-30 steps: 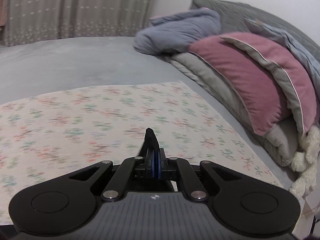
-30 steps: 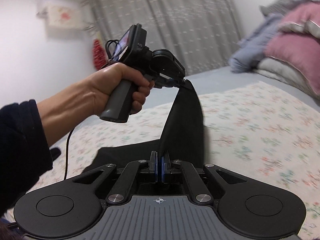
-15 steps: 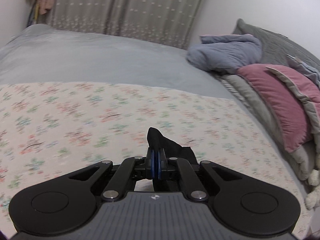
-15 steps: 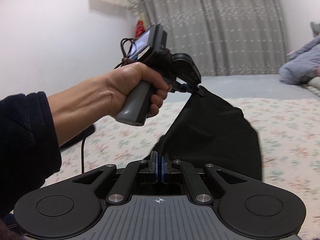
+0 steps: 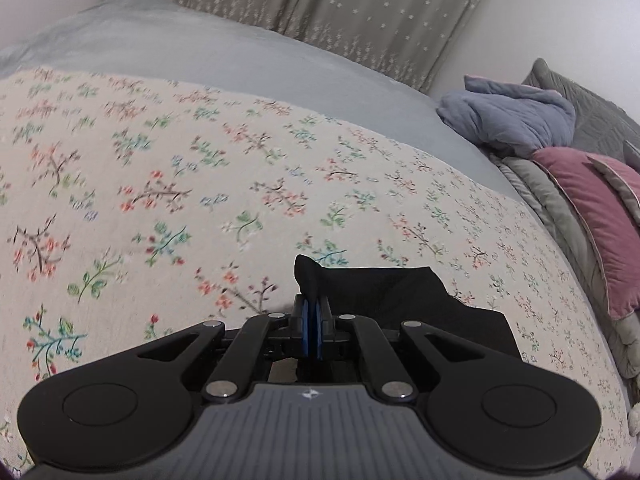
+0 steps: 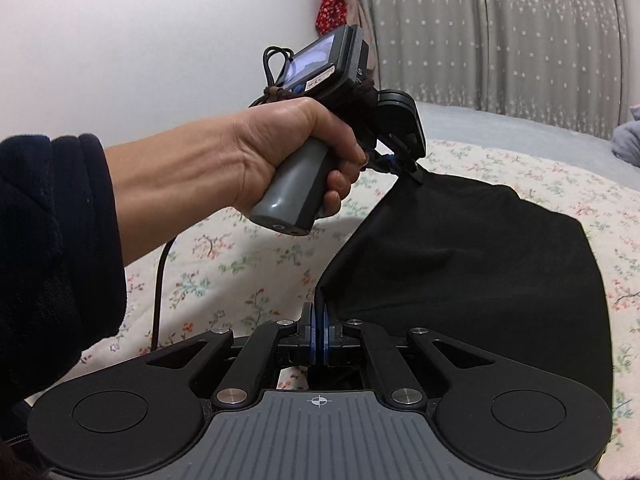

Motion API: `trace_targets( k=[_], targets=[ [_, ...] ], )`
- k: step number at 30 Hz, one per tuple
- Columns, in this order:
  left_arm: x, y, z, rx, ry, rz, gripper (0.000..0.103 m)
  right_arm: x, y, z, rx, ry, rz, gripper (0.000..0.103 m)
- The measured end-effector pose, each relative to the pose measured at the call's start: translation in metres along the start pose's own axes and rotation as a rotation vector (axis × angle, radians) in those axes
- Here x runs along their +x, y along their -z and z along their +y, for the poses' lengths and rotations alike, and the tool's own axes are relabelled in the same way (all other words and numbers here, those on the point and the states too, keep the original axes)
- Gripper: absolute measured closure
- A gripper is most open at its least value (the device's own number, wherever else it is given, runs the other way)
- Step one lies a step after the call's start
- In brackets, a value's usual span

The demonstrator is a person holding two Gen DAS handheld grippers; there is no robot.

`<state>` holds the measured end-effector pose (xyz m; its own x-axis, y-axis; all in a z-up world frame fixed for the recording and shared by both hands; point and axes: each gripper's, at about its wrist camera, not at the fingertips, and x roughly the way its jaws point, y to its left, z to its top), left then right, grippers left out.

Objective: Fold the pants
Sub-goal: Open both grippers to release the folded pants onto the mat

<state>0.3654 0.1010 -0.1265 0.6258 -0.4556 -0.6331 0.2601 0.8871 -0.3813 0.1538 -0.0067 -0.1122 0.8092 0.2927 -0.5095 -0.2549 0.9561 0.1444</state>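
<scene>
The black pants hang between my two grippers above the floral bedspread. My right gripper is shut on one edge of the pants. My left gripper is shut on another corner, and the cloth drapes to its right. In the right wrist view the left gripper shows held in a hand, pinching the pants' top corner. The pants' lower part is hidden behind the right gripper body.
The floral bedspread lies over a grey bed. Pink, grey and blue pillows are piled at the right. Grey curtains hang behind. A cable trails from the left hand-held gripper.
Both grippers have swung leftward and the left gripper has lowered toward the bed. The pants have spread from a narrow hanging strip into a wide sheet between the grippers.
</scene>
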Motion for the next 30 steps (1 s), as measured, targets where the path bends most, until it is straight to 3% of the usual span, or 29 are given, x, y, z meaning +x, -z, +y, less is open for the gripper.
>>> trace_targets(
  k=[5, 7, 10, 12, 16, 20, 23, 27, 30],
  targets=[
    [0.008, 0.012, 0.010, 0.001, -0.024, 0.028, 0.073, 0.005, -0.004, 0.007, -0.033, 0.022, 0.038, 0.095],
    [0.008, 0.013, 0.014, -0.015, -0.030, 0.027, 0.064, 0.006, -0.004, 0.003, -0.021, 0.008, 0.051, 0.092],
    [-0.004, 0.012, 0.020, -0.043, -0.034, 0.003, 0.062, 0.008, -0.006, 0.003, -0.033, -0.046, 0.074, 0.071],
    [-0.015, 0.012, 0.023, -0.049, -0.047, -0.017, 0.062, 0.003, 0.002, 0.009, -0.066, -0.095, 0.081, 0.048],
    [-0.045, 0.014, 0.024, -0.059, -0.074, -0.050, 0.062, -0.010, 0.000, 0.011, -0.055, -0.155, 0.092, 0.044],
    [-0.085, 0.024, 0.002, -0.047, 0.015, -0.067, 0.062, -0.057, -0.013, -0.020, 0.069, -0.338, 0.090, 0.046],
    [-0.114, 0.040, -0.029, 0.024, 0.011, -0.063, 0.062, -0.117, -0.028, -0.057, 0.076, -0.413, 0.078, 0.046],
    [-0.140, 0.068, -0.055, 0.014, -0.071, -0.045, 0.060, -0.187, -0.045, -0.112, 0.058, -0.383, 0.055, 0.030],
    [-0.155, 0.089, -0.061, 0.003, -0.082, -0.058, 0.060, -0.211, -0.044, -0.146, 0.011, -0.269, 0.107, 0.025]
  ],
)
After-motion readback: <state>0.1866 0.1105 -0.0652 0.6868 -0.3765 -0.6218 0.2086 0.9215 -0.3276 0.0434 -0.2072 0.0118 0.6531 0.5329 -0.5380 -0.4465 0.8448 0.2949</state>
